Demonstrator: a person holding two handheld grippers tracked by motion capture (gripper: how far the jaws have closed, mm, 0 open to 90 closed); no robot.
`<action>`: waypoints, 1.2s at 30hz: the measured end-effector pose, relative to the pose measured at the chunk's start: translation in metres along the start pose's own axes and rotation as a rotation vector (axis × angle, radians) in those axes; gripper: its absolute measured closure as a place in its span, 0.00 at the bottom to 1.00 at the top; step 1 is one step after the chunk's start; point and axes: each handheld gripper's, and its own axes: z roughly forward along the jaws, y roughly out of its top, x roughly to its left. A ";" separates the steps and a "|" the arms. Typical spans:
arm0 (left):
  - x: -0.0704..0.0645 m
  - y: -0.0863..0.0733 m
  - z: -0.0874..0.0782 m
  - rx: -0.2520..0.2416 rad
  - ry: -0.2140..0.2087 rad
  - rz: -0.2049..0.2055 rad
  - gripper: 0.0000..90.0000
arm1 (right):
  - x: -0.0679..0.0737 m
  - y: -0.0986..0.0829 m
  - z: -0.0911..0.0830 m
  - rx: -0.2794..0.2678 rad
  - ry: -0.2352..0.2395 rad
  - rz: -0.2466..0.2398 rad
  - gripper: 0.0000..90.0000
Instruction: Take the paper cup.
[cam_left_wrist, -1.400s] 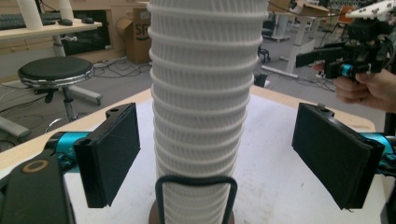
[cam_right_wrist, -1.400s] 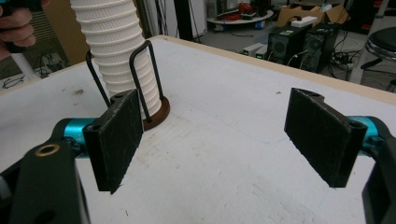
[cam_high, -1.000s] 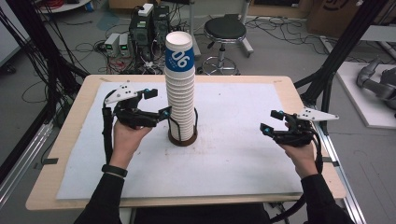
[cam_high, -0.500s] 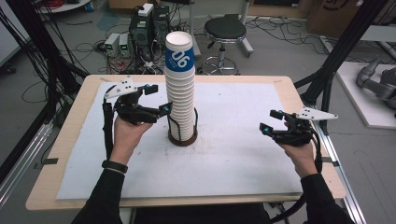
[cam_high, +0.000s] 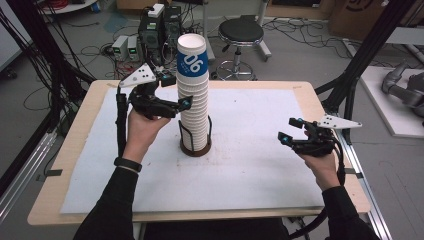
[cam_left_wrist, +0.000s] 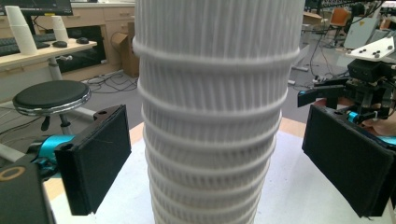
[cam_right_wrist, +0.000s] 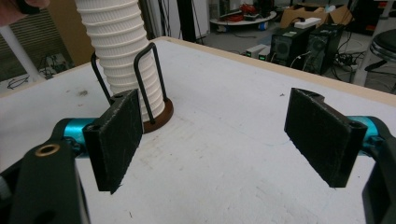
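Note:
A tall stack of white ribbed paper cups (cam_high: 194, 95) stands mid-table in a brown round holder with black wire loops (cam_high: 195, 146). Its top cup carries a blue band. My left gripper (cam_high: 176, 93) is open high on the stack's left side. In the left gripper view the stack (cam_left_wrist: 210, 112) stands between the two spread pads of that gripper (cam_left_wrist: 224, 156), with a gap on each side. My right gripper (cam_high: 286, 130) is open over the table's right part, well away from the stack. Its view (cam_right_wrist: 219, 135) looks toward the stack's lower cups (cam_right_wrist: 119, 51) and the holder (cam_right_wrist: 159, 116).
White paper (cam_high: 250, 165) covers the wooden table (cam_high: 60, 200). Behind the table are a black stool (cam_high: 241, 35), computer boxes (cam_high: 160, 30) and floor cables. Black frame posts (cam_high: 360, 65) stand at both sides. The right gripper (cam_left_wrist: 366, 88) shows far off in the left gripper view.
My left gripper has risen a little along the stack and closed in on it, still open. The right gripper has hardly moved.

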 end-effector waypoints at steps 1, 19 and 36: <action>0.000 0.001 0.001 0.003 -0.001 0.000 0.09 | 0.000 0.000 0.000 0.000 0.002 0.001 0.22; 0.008 0.009 0.019 -0.001 -0.048 -0.025 0.08 | 0.001 0.000 0.001 0.002 0.010 -0.002 0.22; 0.012 0.008 0.022 0.006 -0.073 -0.024 0.13 | 0.004 0.011 0.004 -0.008 0.069 -0.002 0.22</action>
